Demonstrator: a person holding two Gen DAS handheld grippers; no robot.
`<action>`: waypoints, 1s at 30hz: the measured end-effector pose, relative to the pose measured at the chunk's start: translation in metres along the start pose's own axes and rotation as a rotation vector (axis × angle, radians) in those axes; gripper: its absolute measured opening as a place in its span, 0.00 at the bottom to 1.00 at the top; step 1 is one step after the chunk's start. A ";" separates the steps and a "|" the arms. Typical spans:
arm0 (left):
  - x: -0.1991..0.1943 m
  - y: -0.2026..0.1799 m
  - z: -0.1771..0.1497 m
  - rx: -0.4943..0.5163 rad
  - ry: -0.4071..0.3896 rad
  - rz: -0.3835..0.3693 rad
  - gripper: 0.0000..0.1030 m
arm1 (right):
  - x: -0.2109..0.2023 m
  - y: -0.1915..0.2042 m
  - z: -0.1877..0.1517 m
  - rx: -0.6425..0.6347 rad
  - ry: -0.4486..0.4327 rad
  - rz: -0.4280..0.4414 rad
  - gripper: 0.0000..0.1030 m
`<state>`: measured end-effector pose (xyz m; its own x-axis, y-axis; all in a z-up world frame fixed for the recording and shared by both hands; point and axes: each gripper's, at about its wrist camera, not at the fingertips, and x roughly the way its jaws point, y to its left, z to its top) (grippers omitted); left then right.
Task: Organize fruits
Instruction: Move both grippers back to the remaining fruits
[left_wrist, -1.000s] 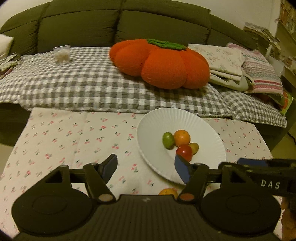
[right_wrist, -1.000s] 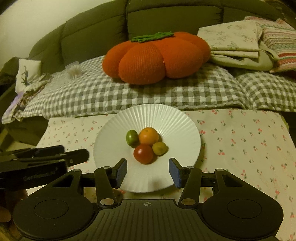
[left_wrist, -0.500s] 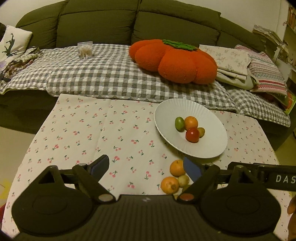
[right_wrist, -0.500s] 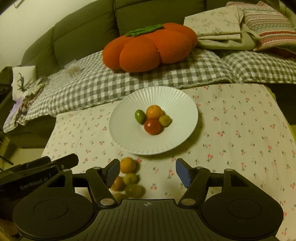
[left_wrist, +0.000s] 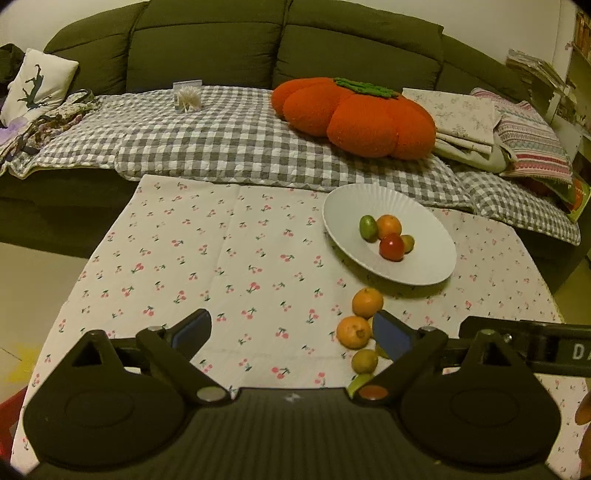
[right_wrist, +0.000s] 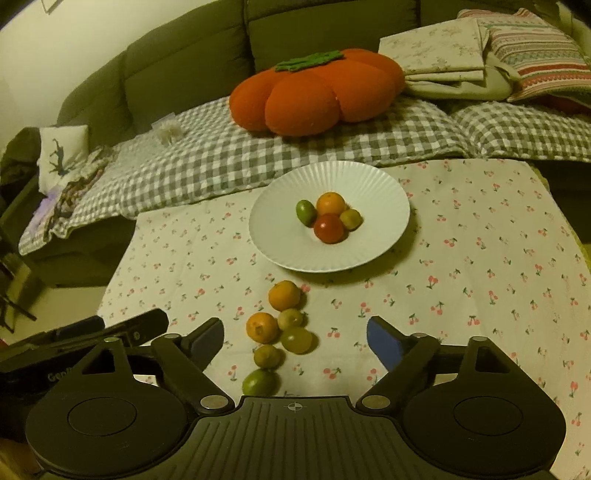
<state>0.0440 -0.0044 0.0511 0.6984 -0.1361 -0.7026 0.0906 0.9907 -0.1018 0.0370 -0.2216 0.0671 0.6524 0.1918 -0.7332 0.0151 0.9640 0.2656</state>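
Fruit sits in two groups on the cherry-print tablecloth (right_wrist: 480, 258). Four pieces lie touching in the middle of the white plate (right_wrist: 280, 229), near the cloth's far edge: a green fruit (right_wrist: 306, 212), an orange (right_wrist: 331, 203), a red fruit (right_wrist: 328, 228) and a small yellowish one (right_wrist: 351, 219). Nearer the front edge, a loose cluster lies on the cloth just clear of the plate: two oranges (right_wrist: 284, 295) (right_wrist: 262, 327), three yellowish fruits (right_wrist: 290, 319) (right_wrist: 296, 339) (right_wrist: 266, 356) and a lime (right_wrist: 259, 382). The right gripper (right_wrist: 295, 339) hangs above this cluster, jaws wide apart and holding nothing. The left gripper (left_wrist: 291, 328) is likewise spread wide and empty, the cluster by its right finger (left_wrist: 391, 334). Behind the table, a pumpkin cushion (left_wrist: 354, 114) rests on the sofa's checked blanket (left_wrist: 221, 140).
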 end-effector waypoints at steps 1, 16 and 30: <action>0.001 0.001 -0.002 -0.003 0.004 -0.001 0.92 | -0.001 0.001 -0.002 -0.002 0.002 0.006 0.86; 0.017 0.004 -0.025 0.007 0.065 -0.007 0.93 | 0.015 -0.002 -0.015 -0.007 0.032 0.039 0.89; 0.031 0.009 -0.055 0.026 0.089 -0.067 0.92 | 0.035 -0.018 -0.019 0.094 0.101 0.061 0.89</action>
<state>0.0272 -0.0006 -0.0103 0.6242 -0.2011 -0.7550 0.1539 0.9790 -0.1336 0.0452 -0.2283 0.0247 0.5749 0.2717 -0.7718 0.0513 0.9294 0.3654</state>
